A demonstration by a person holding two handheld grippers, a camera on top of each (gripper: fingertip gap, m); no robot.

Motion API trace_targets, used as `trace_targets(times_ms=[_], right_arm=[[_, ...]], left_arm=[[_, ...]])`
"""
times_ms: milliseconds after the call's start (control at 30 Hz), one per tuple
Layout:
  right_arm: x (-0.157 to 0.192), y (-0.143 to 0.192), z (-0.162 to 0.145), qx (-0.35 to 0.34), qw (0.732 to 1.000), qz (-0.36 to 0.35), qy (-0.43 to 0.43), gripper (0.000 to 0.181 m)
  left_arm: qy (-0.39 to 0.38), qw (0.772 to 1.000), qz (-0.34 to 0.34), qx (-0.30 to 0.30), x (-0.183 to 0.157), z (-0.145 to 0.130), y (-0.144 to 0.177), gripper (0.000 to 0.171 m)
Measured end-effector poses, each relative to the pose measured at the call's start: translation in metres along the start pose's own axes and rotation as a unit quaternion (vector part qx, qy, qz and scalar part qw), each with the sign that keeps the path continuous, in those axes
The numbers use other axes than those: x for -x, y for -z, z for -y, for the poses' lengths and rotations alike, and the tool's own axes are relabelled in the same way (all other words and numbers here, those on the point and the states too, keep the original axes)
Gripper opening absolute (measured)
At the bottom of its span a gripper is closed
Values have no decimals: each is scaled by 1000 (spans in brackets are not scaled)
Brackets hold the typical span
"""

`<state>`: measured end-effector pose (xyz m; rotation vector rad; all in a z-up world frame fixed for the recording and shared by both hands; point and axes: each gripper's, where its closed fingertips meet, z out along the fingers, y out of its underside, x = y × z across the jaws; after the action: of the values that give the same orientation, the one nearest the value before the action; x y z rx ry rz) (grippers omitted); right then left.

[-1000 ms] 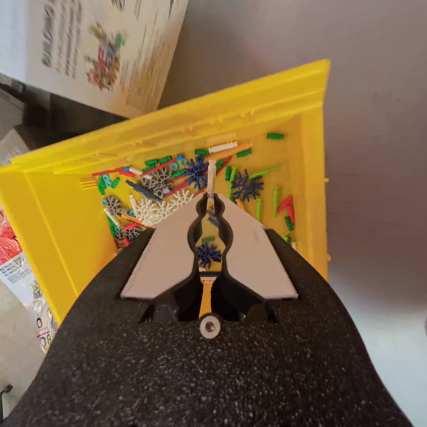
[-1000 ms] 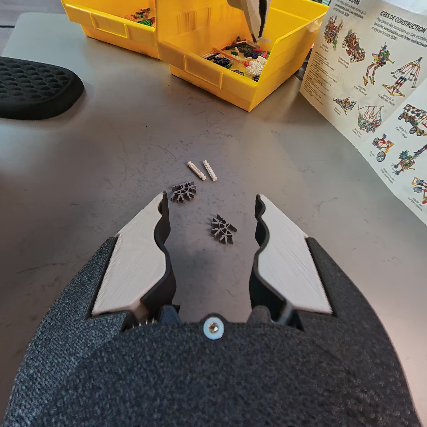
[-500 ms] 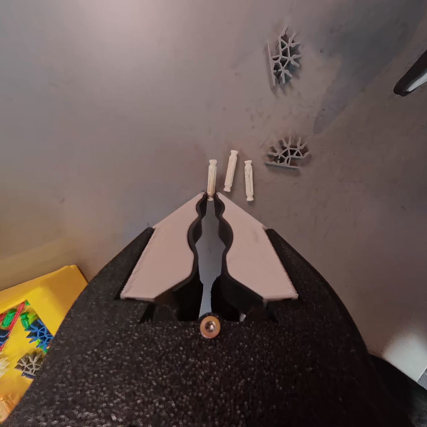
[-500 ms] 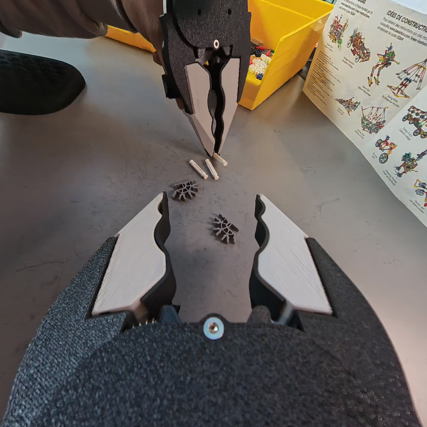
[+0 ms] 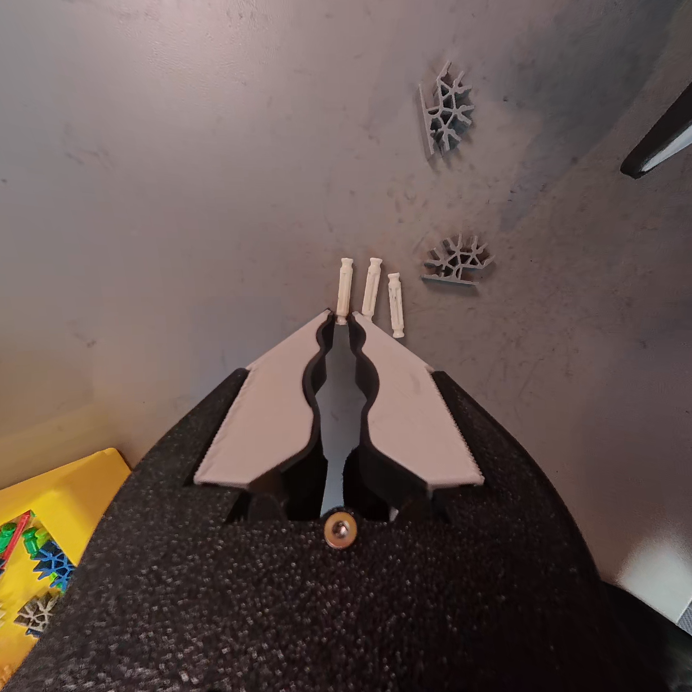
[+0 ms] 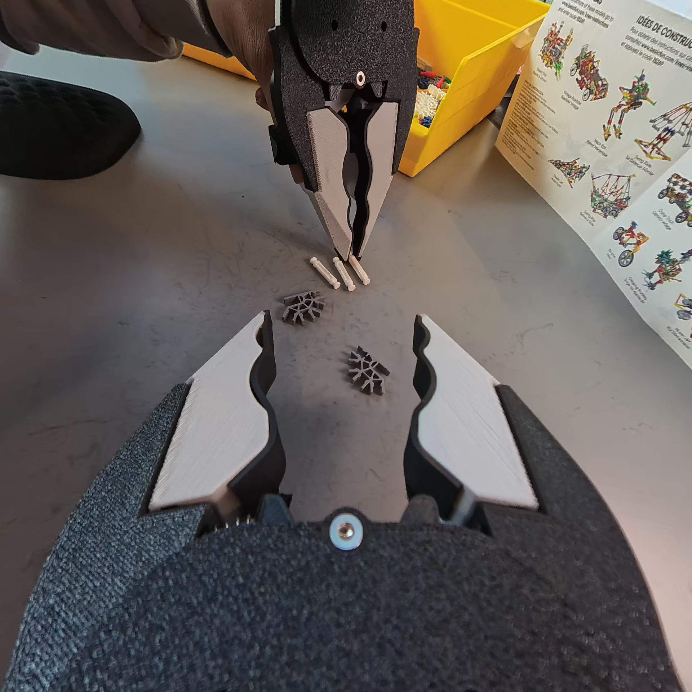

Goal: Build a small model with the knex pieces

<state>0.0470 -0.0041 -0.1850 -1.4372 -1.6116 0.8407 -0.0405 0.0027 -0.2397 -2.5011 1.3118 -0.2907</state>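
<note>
My left gripper (image 5: pixel 341 318) points down at the grey table, its jaws parted by a narrow gap. The end of a white rod (image 5: pixel 344 284) sits between the tips, and the rod lies flat on the table. Two more white rods (image 5: pixel 371 288) (image 5: pixel 395 305) lie beside it. Two grey snowflake connectors (image 5: pixel 457 264) (image 5: pixel 447 112) lie farther off. In the right wrist view, my right gripper (image 6: pixel 342 318) is wide open and empty, low over the table. One connector (image 6: pixel 366 370) lies between its fingers, the other (image 6: pixel 303 307) just past its left tip. The left gripper (image 6: pixel 352 258) and the rods (image 6: pixel 359 270) are beyond.
A yellow bin (image 6: pixel 468 75) of coloured building pieces stands at the back; its corner shows in the left wrist view (image 5: pixel 56 483). A printed leaflet (image 6: pixel 618 149) lies at the right. A black pad (image 6: pixel 56 127) sits at the left. A person's sleeve (image 6: pixel 93 26) reaches in. My hands' fingertips stand some 11 cm from each other.
My left gripper carried a white rod from the yellow bin to the table, set it beside the two others, and its jaws have parted slightly. The right gripper has stayed still.
</note>
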Motion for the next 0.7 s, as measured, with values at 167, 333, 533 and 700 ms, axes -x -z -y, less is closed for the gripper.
trace_targets(times_ms=[167, 333, 533, 700], right_arm=[[0, 0, 0, 0, 1000, -1, 1, 73], [0, 0, 1, -2, 1000, 0, 1, 73], [0, 0, 1, -1, 1000, -1, 2, 73], [-1, 1, 2, -4, 1000, -4, 2, 73]], left_arm=[[1, 1000, -6, -6, -2, 0, 0, 10], [11, 1000, -19, -20, -4, 1, 2, 10], [22, 999, -16, -47, -3, 6, 9, 10], [55, 985, -5, -161, -4, 28, 33, 10]])
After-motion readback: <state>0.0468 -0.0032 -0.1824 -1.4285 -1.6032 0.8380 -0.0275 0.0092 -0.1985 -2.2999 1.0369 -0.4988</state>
